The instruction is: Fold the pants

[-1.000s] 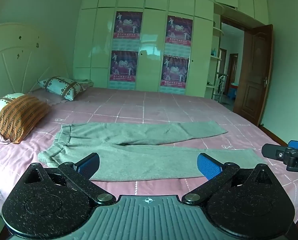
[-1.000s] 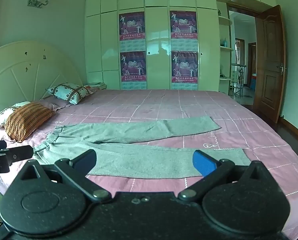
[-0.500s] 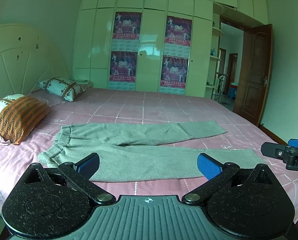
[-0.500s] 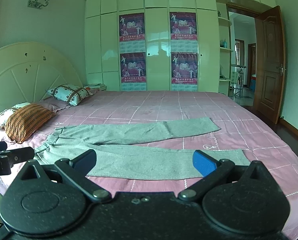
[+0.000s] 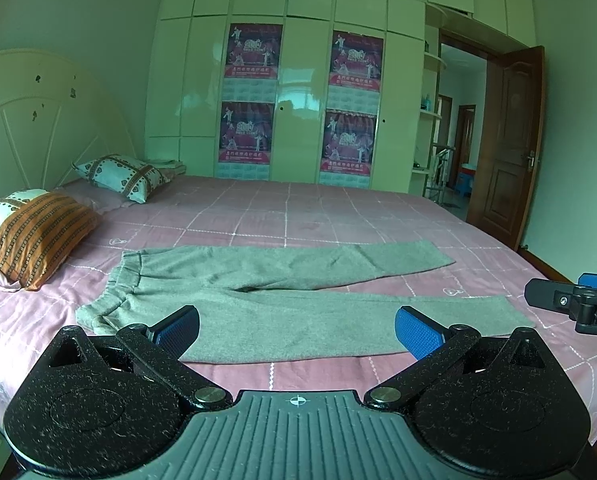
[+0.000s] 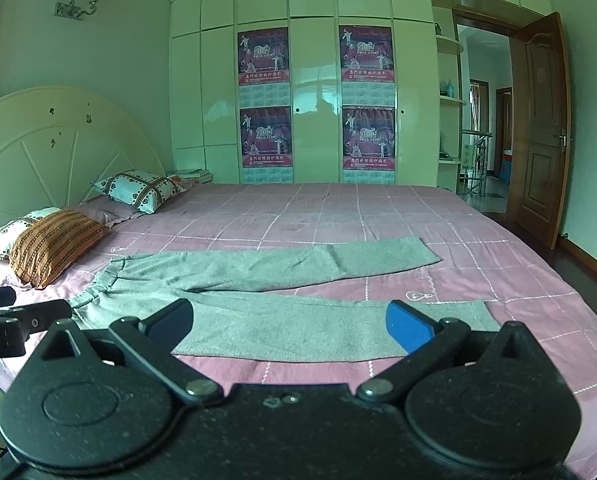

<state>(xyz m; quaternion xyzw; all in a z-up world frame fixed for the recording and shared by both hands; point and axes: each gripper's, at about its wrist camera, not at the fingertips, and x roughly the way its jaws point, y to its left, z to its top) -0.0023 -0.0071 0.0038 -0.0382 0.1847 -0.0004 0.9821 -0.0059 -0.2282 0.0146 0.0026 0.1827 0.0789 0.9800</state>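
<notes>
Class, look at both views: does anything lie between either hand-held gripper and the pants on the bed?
Nothing visible does. The pants lie flat on the bed, with both hand-held grippers, left and right, open just in front of them.

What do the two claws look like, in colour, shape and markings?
The left claw has a black speckled body with two round lobes, a ribbed grey centre plate with a small crosshair mark, and blue textured pads on the fingers. The right claw has the same black body, but no ribbed plate is visible. No sleeves or hands show.
</notes>
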